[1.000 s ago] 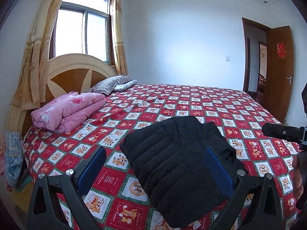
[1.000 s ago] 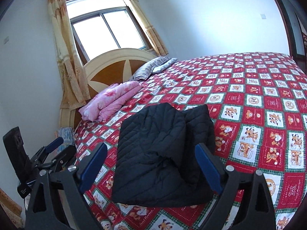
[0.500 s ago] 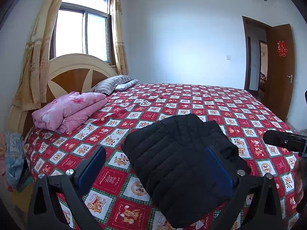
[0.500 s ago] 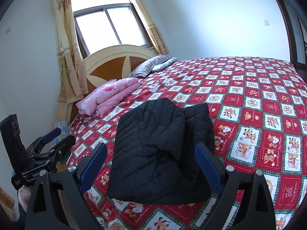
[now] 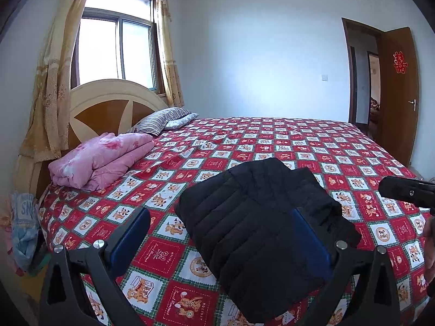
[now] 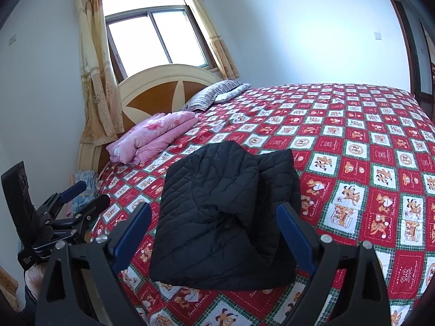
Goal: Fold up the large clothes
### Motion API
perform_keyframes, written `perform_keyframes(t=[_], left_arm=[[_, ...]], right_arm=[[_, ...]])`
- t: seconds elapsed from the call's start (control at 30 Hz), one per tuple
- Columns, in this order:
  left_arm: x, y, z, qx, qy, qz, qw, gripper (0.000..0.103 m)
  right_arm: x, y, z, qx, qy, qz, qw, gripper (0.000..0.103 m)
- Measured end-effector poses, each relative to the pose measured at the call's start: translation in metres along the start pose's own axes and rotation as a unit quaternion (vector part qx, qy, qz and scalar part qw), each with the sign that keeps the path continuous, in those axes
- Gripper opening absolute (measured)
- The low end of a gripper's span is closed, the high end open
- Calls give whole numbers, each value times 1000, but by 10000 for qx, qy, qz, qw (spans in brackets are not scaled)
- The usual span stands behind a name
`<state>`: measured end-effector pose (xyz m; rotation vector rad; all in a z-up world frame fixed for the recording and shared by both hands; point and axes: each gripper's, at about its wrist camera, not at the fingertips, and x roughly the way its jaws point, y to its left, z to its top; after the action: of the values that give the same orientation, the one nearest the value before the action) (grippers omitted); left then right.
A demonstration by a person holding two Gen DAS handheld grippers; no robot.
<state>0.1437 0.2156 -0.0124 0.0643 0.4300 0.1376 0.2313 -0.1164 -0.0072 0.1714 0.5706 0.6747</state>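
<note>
A black quilted jacket (image 5: 261,233) lies folded into a compact bundle near the front edge of the bed; it also shows in the right wrist view (image 6: 225,212). My left gripper (image 5: 220,241) is open and empty, held above and in front of the jacket without touching it. My right gripper (image 6: 214,233) is open and empty, also held back from the jacket. The left gripper also shows at the left of the right wrist view (image 6: 73,203), and part of the right gripper shows at the right of the left wrist view (image 5: 405,193).
The bed has a red cartoon-patterned cover (image 5: 272,141). A folded pink quilt (image 5: 100,160) and striped pillows (image 5: 160,119) lie by the headboard (image 5: 108,108). A window with curtains is behind it. An open brown door (image 5: 397,89) is at the right. Clothes (image 5: 24,225) hang beside the bed's left.
Both grippers have drawn back and risen a little from the jacket, so it sits lower and slightly farther in both views. The jacket itself has not moved.
</note>
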Motion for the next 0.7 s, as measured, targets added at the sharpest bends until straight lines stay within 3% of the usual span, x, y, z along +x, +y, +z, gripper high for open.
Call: perform_keyframes(t=[0.47, 0.7], left_arm=[[2, -4, -1, 21, 43, 64, 10000, 102], [0, -10, -2, 164, -38, 387, 9991, 102]], right_arm=[[0, 0, -1, -51, 20, -2, 10000, 96], [0, 0, -3, -80, -11, -23, 10000, 96]])
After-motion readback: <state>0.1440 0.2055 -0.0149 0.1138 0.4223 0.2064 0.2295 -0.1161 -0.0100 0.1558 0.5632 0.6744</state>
